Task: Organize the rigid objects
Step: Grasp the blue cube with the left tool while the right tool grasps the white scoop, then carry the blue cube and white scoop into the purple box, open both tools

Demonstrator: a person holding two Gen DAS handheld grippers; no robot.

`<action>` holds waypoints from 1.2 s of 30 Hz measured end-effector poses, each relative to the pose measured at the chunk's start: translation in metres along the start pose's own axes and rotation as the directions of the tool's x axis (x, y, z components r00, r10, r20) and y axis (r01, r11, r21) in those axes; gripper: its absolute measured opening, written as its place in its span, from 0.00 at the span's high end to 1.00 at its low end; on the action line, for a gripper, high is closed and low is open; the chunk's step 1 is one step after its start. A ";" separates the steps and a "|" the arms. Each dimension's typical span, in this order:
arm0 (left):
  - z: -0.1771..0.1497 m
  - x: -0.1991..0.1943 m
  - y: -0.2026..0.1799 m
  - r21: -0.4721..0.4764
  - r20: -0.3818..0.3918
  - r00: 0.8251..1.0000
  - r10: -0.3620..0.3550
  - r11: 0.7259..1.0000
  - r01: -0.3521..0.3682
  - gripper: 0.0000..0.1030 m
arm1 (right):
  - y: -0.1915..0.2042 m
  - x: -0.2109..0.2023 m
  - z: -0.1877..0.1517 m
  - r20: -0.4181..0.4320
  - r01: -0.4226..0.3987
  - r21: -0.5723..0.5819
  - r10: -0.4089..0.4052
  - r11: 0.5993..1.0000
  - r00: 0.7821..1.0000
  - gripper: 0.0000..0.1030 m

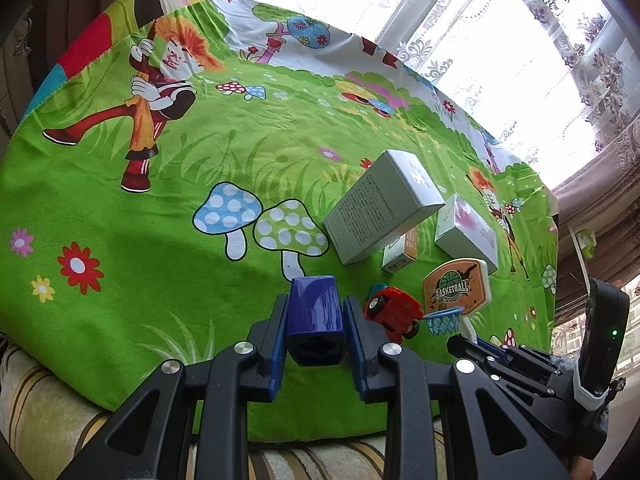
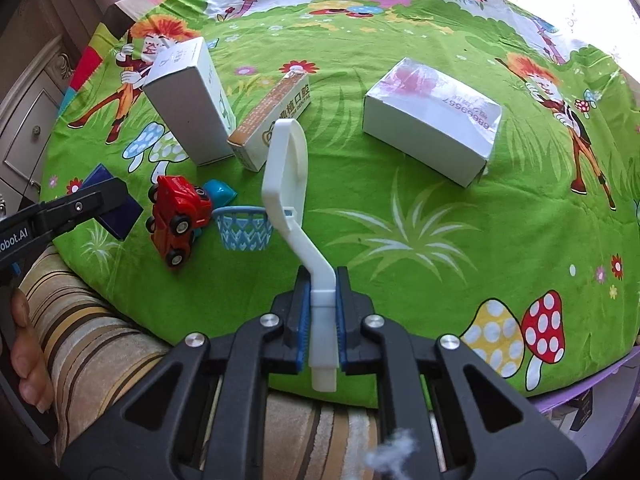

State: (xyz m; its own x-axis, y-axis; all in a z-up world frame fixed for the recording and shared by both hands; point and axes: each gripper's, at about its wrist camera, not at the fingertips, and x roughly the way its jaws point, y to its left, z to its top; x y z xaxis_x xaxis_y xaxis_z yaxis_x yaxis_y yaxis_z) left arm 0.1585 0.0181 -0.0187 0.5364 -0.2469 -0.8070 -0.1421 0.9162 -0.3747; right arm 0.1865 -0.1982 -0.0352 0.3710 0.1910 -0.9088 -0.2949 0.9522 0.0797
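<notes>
Left wrist view: my left gripper [image 1: 316,320] pinched a dark blue block [image 1: 316,316] above the green cartoon cloth [image 1: 120,208], near a red toy car [image 1: 394,314]. The toy hoop's backboard [image 1: 456,286] read "BASKETBALL".

Right wrist view: my right gripper [image 2: 322,304] was pressed tight on the white pole [image 2: 316,264] of the basketball hoop [image 2: 286,160]. I judged it best to lift straight, keeping the net [image 2: 244,228] clear of the car. A white box [image 2: 432,120] showed upside-down digits, seemingly "6866957"
</notes>
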 end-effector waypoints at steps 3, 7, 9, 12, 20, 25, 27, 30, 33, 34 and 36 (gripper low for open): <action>-0.002 -0.006 -0.003 0.001 0.013 1.000 0.000 1.000 0.000 0.73 | -0.002 -0.002 0.000 0.024 -0.007 0.024 0.006 1.000 1.000 0.86; -0.006 -0.015 -0.010 0.006 0.032 0.999 -0.003 1.000 0.003 0.73 | -0.012 -0.018 -0.007 0.065 -0.009 0.063 0.005 0.998 0.998 0.86; -0.009 -0.020 -0.015 0.009 0.037 0.999 -0.011 1.000 0.011 0.73 | -0.018 -0.027 -0.012 0.086 -0.005 0.085 -0.002 0.996 0.996 0.86; -0.015 -0.026 -0.024 0.020 0.035 0.999 -0.026 0.999 0.026 0.73 | -0.028 -0.035 -0.014 0.108 -0.006 0.119 -0.007 0.993 0.994 0.86; -0.031 -0.032 -0.066 0.089 0.006 0.997 -0.081 0.993 0.080 0.73 | -0.065 -0.069 -0.040 0.156 0.004 0.214 -0.038 0.977 0.987 0.86; -0.046 -0.028 -0.099 0.150 -0.035 0.992 -0.119 0.981 0.123 0.73 | -0.093 -0.094 -0.067 0.174 0.026 0.269 -0.075 0.963 0.982 0.86; -0.051 -0.026 -0.112 0.171 -0.048 0.990 -0.131 0.976 0.137 0.73 | -0.106 -0.105 -0.081 0.178 0.041 0.295 -0.097 0.954 0.979 0.86; -0.057 -0.025 -0.131 0.205 -0.064 0.987 -0.147 0.966 0.157 0.73 | -0.130 -0.120 -0.103 0.174 0.068 0.338 -0.133 0.939 0.976 0.86; -0.064 -0.025 -0.150 0.236 -0.079 0.983 -0.165 0.955 0.179 0.73 | -0.157 -0.135 -0.127 0.161 0.110 0.391 -0.185 0.914 0.969 0.86; -0.066 -0.024 -0.157 0.248 -0.085 0.982 -0.170 0.951 0.186 0.73 | -0.166 -0.139 -0.136 0.154 0.124 0.410 -0.202 0.904 0.967 0.86; -0.072 -0.024 -0.169 0.268 -0.097 0.979 -0.181 0.942 0.201 0.73 | -0.184 -0.148 -0.152 0.141 0.147 0.447 -0.232 0.882 0.962 0.86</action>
State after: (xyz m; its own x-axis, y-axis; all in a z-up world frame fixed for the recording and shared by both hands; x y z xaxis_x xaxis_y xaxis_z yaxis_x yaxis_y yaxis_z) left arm 0.1102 -0.1535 0.0309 0.4700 -0.4378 -0.7664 0.1965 0.8984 -0.3927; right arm 0.0520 -0.4378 0.0225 0.5498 -0.0033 -0.8353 0.1879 0.9748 0.1199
